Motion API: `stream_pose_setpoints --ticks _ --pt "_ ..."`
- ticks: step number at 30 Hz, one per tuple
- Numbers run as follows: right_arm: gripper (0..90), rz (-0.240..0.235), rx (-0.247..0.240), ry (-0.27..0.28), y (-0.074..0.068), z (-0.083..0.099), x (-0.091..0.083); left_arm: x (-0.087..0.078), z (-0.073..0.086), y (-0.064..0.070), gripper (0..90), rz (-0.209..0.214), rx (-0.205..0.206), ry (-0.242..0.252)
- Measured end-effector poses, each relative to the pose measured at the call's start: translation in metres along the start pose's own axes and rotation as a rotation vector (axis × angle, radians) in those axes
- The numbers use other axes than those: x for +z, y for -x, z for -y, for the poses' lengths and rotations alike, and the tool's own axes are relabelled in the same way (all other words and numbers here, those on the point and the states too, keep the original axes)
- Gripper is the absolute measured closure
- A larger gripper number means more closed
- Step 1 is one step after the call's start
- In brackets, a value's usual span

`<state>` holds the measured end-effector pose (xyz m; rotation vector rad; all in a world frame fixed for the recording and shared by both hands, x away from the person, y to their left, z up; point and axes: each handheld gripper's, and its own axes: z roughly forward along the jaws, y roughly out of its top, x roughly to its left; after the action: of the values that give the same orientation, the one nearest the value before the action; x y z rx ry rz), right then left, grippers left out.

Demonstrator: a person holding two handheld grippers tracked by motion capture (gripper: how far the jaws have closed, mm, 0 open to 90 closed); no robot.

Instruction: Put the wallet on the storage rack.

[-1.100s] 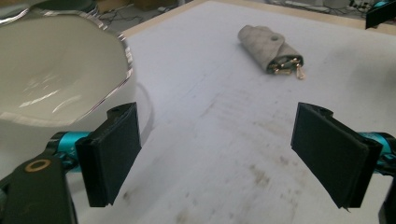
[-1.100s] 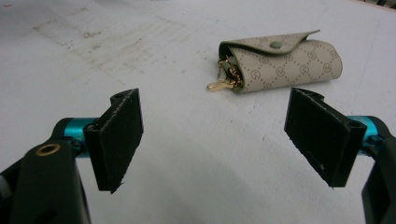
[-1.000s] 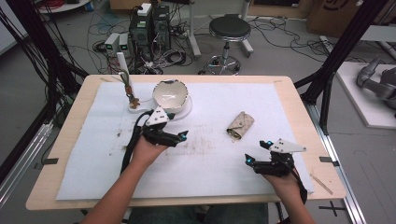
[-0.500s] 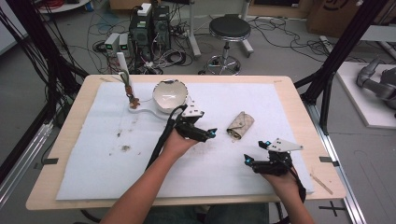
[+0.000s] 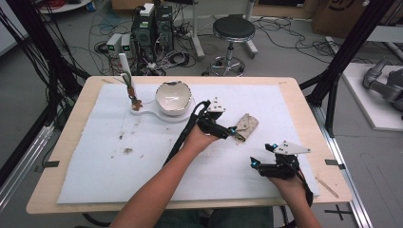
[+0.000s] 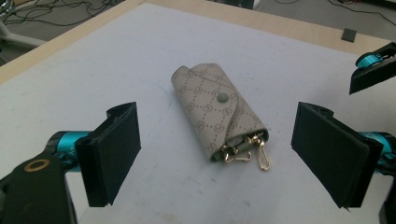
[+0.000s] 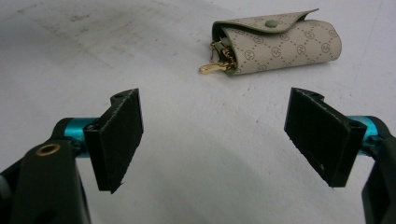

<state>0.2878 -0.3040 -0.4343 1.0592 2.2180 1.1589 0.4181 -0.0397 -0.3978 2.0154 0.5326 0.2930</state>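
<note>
Two claws are standing open: the left claw (image 6: 217, 154) is straddling the beige monogrammed snap-flap key pouch (image 6: 217, 115) for a grasp, while the right claw (image 7: 215, 135) is idling apart on the white-covered desk (image 5: 142, 166).

1. The key pouch (image 6: 217, 116) is a small beige case printed all over with a repeating round monogram set in a dotted diamond grid.
2. Its pointed flap is folded over the body and fastened with one grey-green snap near the flap's tip.
3. The lining that shows at the open end is dull green.
4. Gold key hooks (image 6: 247, 152) spill from that open end and lie on the surface.
5. It lies flat on its side on the white table cover (image 5: 285, 109), closed.
6. In the high view it sits right of the table's middle, slanted, with its hooked end toward the person's side.
</note>
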Motion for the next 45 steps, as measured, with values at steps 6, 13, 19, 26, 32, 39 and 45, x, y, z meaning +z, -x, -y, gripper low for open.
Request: stream_pose_setpoints --ticks 6,13,19,26,32,39,45 --pt "19.9 0.009 0.007 -0.004 0.001 0.003 -0.004 0.024 -0.004 0.005 15.5 0.026 -0.007 -0.01" --pt "19.9 0.024 0.014 -0.007 0.003 0.008 -0.01 0.047 -0.003 0.008 15.5 0.034 -0.025 -0.044" --pt "19.9 0.037 0.003 -0.023 0.003 0.011 -0.012 0.063 -0.003 0.012 15.5 0.045 -0.027 -0.072" --pt "19.9 0.044 -0.004 -0.032 0.003 0.013 -0.014 0.081 0.0 0.014 15.3 -0.031 -0.011 -0.127" --pt "19.9 0.042 -0.005 -0.037 0.003 0.013 -0.012 0.091 0.005 0.015 15.3 -0.023 -0.018 -0.177" --pt "19.9 0.036 -0.012 -0.043 0.003 0.013 -0.01 0.099 0.01 0.019 13.8 -0.052 0.011 -0.247" --pt "19.9 0.034 -0.017 -0.044 0.002 0.012 -0.009 0.098 0.01 0.019 15.4 -0.053 -0.007 -0.246"
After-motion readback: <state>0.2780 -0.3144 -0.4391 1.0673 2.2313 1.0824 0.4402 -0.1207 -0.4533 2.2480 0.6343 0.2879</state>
